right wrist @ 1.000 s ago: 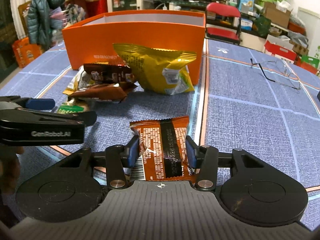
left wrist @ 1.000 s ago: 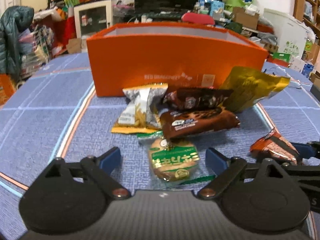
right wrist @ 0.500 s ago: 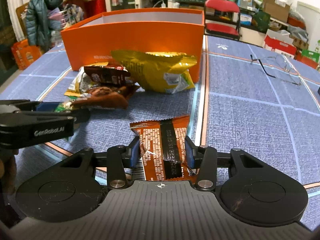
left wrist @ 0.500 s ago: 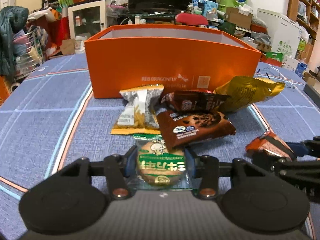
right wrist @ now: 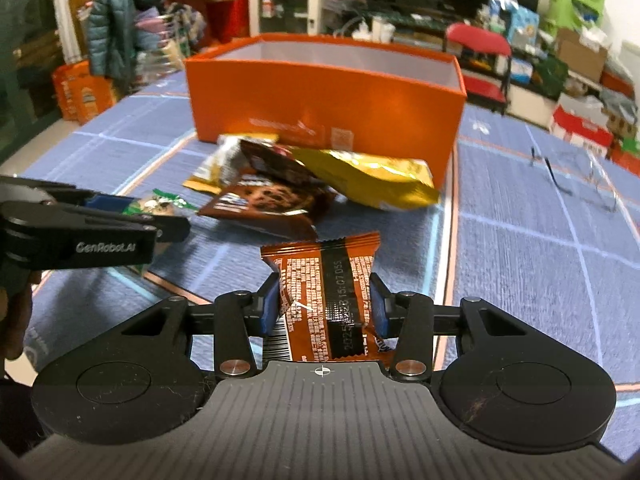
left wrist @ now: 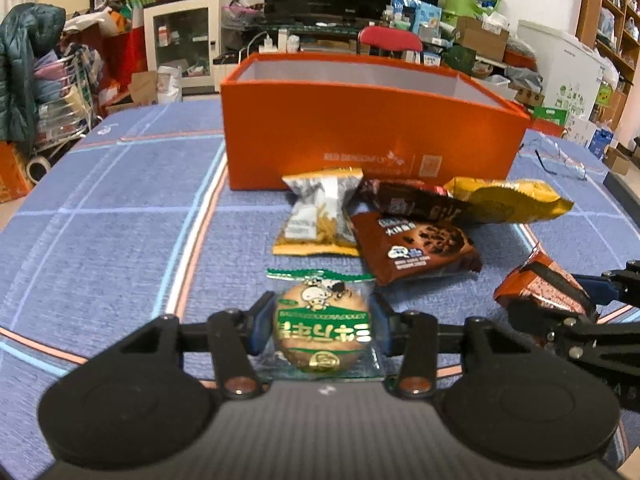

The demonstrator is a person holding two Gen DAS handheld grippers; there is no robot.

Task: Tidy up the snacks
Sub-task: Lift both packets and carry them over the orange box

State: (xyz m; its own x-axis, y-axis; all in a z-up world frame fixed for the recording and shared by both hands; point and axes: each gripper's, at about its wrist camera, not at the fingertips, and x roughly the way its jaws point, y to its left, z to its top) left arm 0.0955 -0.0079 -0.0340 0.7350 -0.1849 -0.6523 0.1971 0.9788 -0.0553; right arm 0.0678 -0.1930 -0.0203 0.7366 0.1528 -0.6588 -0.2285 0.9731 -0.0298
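two snacks gripped, nothing seen in the box yet

my left gripper (left wrist: 322, 330) is clamped narrow on the round cookie pack (left wrist: 322, 330), green label facing up, pads pressing both its sides. my right gripper (right wrist: 323, 306) is pinched just as narrow on the orange wrapper bar (right wrist: 326, 296), printed back showing. both packs sit toward the near edge of the table (left wrist: 100, 232), with the bar on the right.

the orange box (left wrist: 372, 136) stands open toward the far edge, and the part of its inside i can see shows only bare wall; its floor is hidden, so i judge the sorting has barely begun. still lying in a heap right in front of the box: the striped noodle pack (left wrist: 320, 216), the chocolate cookie pack (left wrist: 416, 248), a dark brown bar (left wrist: 412, 202) and the gold bag (left wrist: 508, 200). after these two go in, i reckon four are left.
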